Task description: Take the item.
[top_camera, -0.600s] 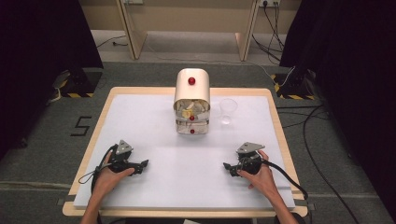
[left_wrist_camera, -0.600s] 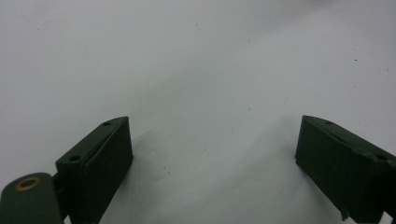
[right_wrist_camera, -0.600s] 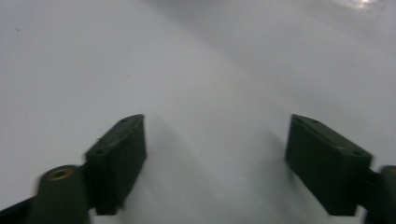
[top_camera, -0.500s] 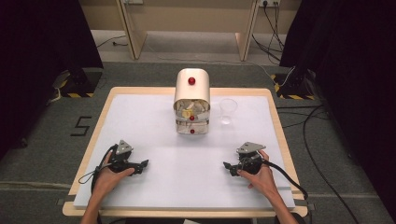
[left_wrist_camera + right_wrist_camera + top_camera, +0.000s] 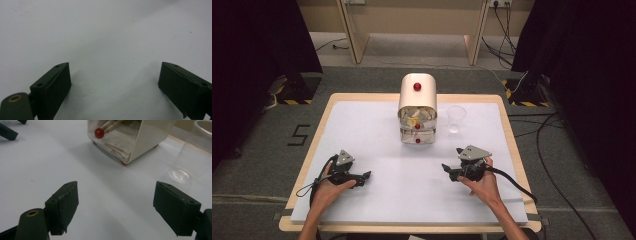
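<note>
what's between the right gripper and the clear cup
Nothing: bare white table runs from the open right gripper to the clear cup, as the right gripper view shows.

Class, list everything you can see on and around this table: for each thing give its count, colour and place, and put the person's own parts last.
Table: one, white top with wooden edge, centre.
Container: one, cream with red knobs, clear front showing packets, far middle of the table.
Plastic cup: one, clear, upright just right of the container.
Cables: several, black, on the floor at right.
Left claw: one, black, jaws open, near left of the table.
Right claw: one, black, jaws open, near right.
Hands: two, holding the claws, near edge.
</note>
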Demonstrator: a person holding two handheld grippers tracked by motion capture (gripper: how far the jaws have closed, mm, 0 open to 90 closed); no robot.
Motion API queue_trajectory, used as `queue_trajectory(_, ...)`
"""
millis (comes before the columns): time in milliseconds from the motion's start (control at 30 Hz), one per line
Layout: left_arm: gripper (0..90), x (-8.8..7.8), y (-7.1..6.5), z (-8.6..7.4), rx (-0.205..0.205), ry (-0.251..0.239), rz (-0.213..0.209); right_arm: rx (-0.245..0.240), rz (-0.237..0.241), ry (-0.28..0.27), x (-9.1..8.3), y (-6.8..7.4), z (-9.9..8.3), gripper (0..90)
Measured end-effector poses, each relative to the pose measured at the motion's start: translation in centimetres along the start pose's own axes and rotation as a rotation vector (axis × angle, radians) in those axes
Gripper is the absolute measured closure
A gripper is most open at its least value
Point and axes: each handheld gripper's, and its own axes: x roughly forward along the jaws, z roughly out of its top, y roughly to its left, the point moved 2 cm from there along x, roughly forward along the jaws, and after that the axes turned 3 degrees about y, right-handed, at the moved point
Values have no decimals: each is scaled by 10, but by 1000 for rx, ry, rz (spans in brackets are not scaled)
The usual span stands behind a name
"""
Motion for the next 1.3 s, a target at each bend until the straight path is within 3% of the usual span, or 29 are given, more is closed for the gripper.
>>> queue_trajectory(167,97,0,0,0,0,0,0,-4,10,-10,4,2,9,227)
queue_trajectory(300,97,0,0,0,-1,0,0,-44,12,-28,8,5,23,238)
queue_trajectory(633,97,0,0,0,0,1,0,-80,40,-71,16,13,49,261)
queue_trajectory(867,97,0,0,0,0,1,-2,-77,57,-108,18,16,65,276)
queue_trajectory(1300,97,0,0,0,-2,0,-2,-110,39,-147,20,20,95,282)
